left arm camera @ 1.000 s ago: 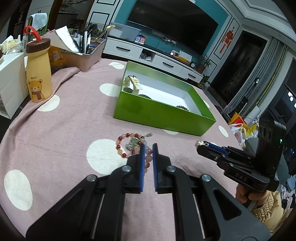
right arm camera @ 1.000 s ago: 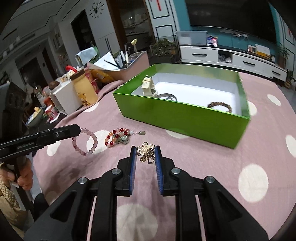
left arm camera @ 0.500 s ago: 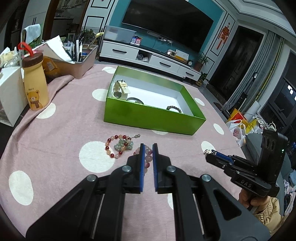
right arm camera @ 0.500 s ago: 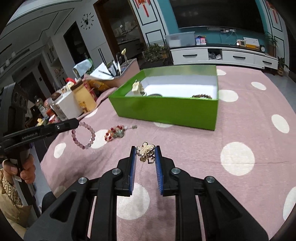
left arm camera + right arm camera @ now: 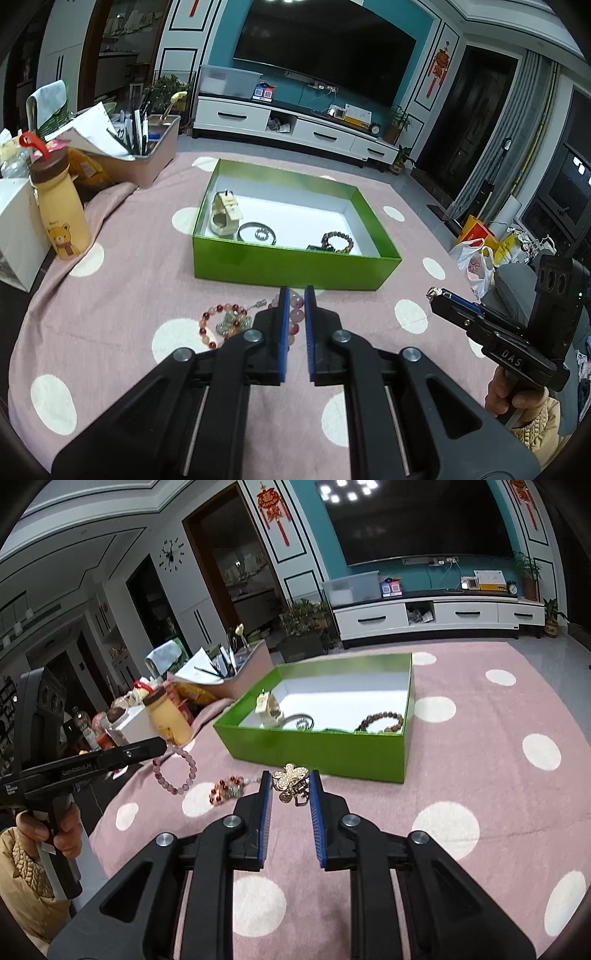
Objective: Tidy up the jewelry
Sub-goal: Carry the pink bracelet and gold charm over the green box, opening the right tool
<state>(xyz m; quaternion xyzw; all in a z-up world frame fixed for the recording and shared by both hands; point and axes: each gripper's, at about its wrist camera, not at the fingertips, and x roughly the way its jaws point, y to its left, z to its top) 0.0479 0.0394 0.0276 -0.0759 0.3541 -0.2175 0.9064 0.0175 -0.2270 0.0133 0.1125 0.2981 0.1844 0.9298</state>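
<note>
My left gripper [image 5: 294, 295] was pinched nearly shut on the pink round-bead bracelet [image 5: 173, 771], which hung as a loop off the tips, clear of the cloth. My right gripper [image 5: 290, 781] stood a little wider, its blue pads clamping the gold rhinestone flower brooch [image 5: 290, 777] between them, also lifted.

Judged the bracelet light and limp: it would swing on any quick move, and smooth beads could roll out of a loose pinch. Best held across a single bead. The brooch looked stiff but spiky, its dangling bits likely to snag; grip on the flower body, not the charms.

The red-and-green beaded bracelet with a metal tag [image 5: 227, 319] lay on the pink polka-dot tablecloth [image 5: 110, 295] just ahead of the left fingers. Beyond it sat the green cardboard box with a white inside [image 5: 295, 267], already holding a cream watch stand [image 5: 223, 214], a silver bangle [image 5: 256, 232] and a brown bead bracelet [image 5: 337, 242]. The near wall stood tall enough to need lifting over; the white floor at the back was open. Table clutter sat well off to the left.
</note>
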